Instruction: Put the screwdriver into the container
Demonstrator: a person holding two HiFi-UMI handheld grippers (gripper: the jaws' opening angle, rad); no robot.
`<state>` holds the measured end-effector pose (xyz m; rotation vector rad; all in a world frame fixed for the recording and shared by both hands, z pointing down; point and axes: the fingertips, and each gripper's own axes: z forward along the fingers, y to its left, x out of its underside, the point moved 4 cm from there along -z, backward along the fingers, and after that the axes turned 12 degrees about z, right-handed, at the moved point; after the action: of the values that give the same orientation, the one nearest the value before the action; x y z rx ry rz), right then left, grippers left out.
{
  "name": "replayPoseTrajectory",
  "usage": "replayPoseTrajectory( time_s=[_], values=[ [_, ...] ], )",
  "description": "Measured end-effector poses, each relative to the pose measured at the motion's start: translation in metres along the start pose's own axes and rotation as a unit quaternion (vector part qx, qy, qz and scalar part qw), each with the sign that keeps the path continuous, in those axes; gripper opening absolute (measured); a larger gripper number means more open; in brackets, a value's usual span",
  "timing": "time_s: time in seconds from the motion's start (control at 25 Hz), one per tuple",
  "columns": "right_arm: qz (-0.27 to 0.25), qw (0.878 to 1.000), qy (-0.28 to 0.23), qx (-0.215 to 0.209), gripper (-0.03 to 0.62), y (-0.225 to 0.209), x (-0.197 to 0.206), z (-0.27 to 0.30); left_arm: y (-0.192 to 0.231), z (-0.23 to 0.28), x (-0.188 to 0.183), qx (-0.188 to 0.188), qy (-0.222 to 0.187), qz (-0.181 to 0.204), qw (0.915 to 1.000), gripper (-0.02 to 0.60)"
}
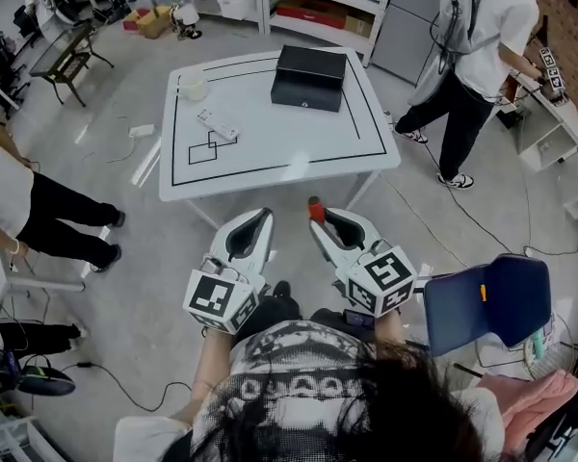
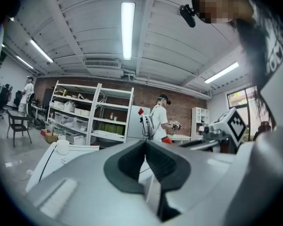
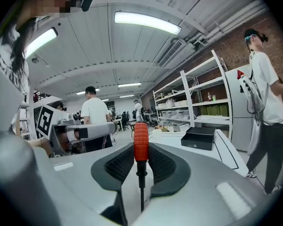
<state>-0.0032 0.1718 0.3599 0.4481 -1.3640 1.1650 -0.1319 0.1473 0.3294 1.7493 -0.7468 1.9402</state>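
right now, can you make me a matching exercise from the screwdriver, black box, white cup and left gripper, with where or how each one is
Things:
1 screwdriver
2 black box
3 white cup
4 left gripper

Place or state:
A far right corner of the table
B shut, nothing in it
C gripped by the fingers of the right gripper
D far left corner of the table

Pairs: 1-C, 2-A, 3-D, 4-B

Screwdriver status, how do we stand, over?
Right tongs shut on screwdriver, red handle forward. Left tongs shut, empty. Container on table ahead, not reached. Remote and cup on table, apart from container.
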Motion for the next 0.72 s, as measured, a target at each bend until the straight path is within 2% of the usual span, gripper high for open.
replayPoseTrajectory(
  time_s=[0.36,0.72],
  values=[
    [0.004,1.0,0.004,0.03,0.095,0.017,0.0,0.062,0.069,0.002,0.023,0.028,0.004,-0.011,0.9995,0.0],
    [0.007,0.998,0.01,0.065,0.095,0.015,-0.007,0.08,0.091,0.017,0.029,0.061,0.0,-0.03,0.9977,0.0]
  ],
)
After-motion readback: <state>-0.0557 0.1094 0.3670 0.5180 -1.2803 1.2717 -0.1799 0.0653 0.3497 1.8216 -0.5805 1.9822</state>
